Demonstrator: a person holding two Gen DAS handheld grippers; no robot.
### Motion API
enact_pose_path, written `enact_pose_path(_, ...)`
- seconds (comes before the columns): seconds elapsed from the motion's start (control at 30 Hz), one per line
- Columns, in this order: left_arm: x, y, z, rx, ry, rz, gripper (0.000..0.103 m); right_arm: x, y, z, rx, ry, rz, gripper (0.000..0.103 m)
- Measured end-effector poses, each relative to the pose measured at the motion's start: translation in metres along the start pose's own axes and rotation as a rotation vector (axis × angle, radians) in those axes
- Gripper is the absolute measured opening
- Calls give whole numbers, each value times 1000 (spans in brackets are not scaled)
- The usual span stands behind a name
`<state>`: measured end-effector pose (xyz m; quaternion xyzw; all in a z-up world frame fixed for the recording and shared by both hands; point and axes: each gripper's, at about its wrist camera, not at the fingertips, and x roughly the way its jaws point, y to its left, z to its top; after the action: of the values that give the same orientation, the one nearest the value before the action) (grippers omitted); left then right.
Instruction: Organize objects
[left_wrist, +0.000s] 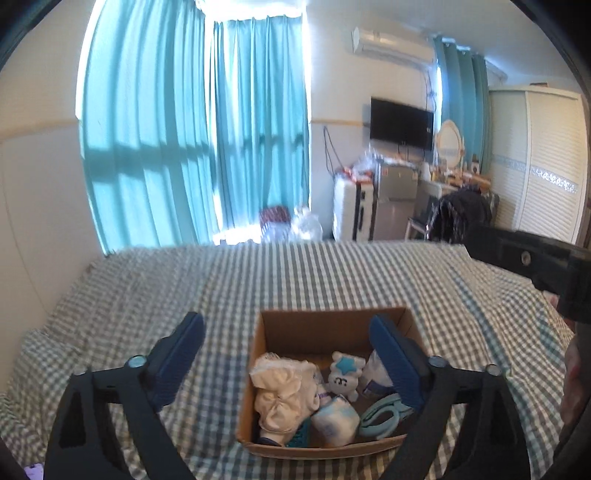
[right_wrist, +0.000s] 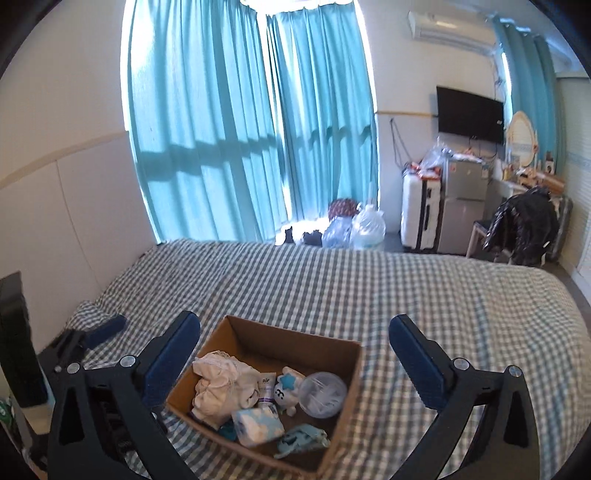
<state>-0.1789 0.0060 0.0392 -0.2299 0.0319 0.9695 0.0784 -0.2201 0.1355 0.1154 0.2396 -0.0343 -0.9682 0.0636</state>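
Note:
A brown cardboard box (left_wrist: 317, 325) (right_wrist: 255, 341) stands on the checked bed. In it lie a white bundled cloth (left_wrist: 284, 391) (right_wrist: 218, 384), a small white plush with a blue star (left_wrist: 343, 376) (right_wrist: 290, 387), a blue-white tissue pack (left_wrist: 334, 415) (right_wrist: 258, 424), a teal plastic item (left_wrist: 380, 413) (right_wrist: 301, 439) and a round clear lid container (right_wrist: 321, 393). My left gripper (left_wrist: 288, 332) is open and empty above the box, its right finger over the box's right side. My right gripper (right_wrist: 295, 332) is open and empty, its fingers either side of the box.
The green-white checked bedspread (left_wrist: 332, 273) (right_wrist: 406, 288) stretches ahead. Teal curtains (right_wrist: 240, 122), a white suitcase (right_wrist: 421, 210), bags on the floor (right_wrist: 354, 221) and a chair with a black jacket (right_wrist: 524, 225) stand beyond the bed. The right gripper's body shows in the left wrist view (left_wrist: 532, 258).

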Motion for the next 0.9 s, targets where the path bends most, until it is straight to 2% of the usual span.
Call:
enact_pose_path(0.1, -29, 0, 10, -5, -66, 7, 103, -30, -4, -1, -6, -30, -23, 103)
enact_pose_path(0.2, -58, -3, 16, 19, -126, 52, 103, -60, -8, -4, -8, -76, -42, 103)
enact_pose_path(0.5, -110, -10, 14, 12, -199, 68, 103, -132, -10, -20, -14, -256, -146, 103)
enact_pose_path(0.63, -118, -12, 8, -16, -170, 90, 103, -143, -12, -38, 8, -282, -126, 103)
enact_pose_path(0.7, -123, -12, 0, -38, -163, 110, 103, -143, -14, -54, 22, -285, -148, 103)
enact_pose_path(0.77, -128, -11, -10, -61, -167, 95, 103, -142, -16, -66, 31, -286, -166, 103)
enact_pose_path(0.9, -136, -9, -26, -80, -178, 98, 103, -133, -21, -87, 36, -245, -184, 103)
